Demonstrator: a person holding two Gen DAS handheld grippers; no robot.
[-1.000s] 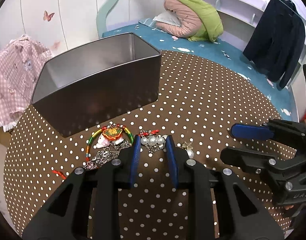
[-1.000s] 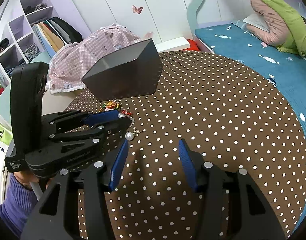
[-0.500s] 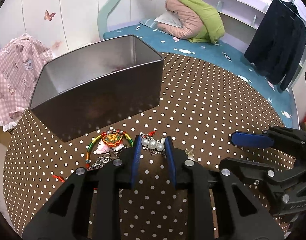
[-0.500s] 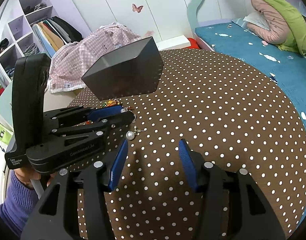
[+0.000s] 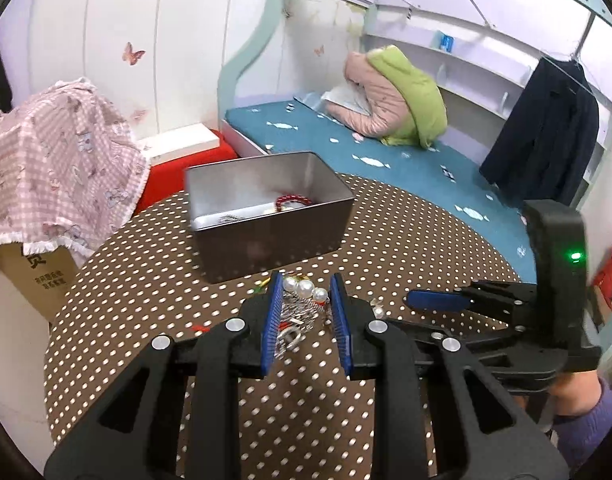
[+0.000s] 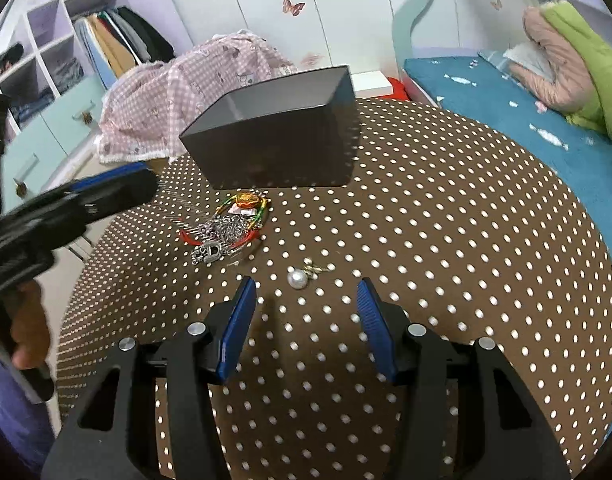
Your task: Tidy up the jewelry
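We are lifting the pearl piece (image 5: 304, 289) in the narrowed left gripper (image 5: 304, 300); right gripper (image 6: 304, 300) hovering wide, empty. Next: carry it over the tin (image 5: 266, 236).

Bare tablecloth (image 6: 445, 240) right of tin (image 6: 282, 148)

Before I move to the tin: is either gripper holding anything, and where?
Left gripper grips the pearl piece by its pearls; right gripper holds nothing.
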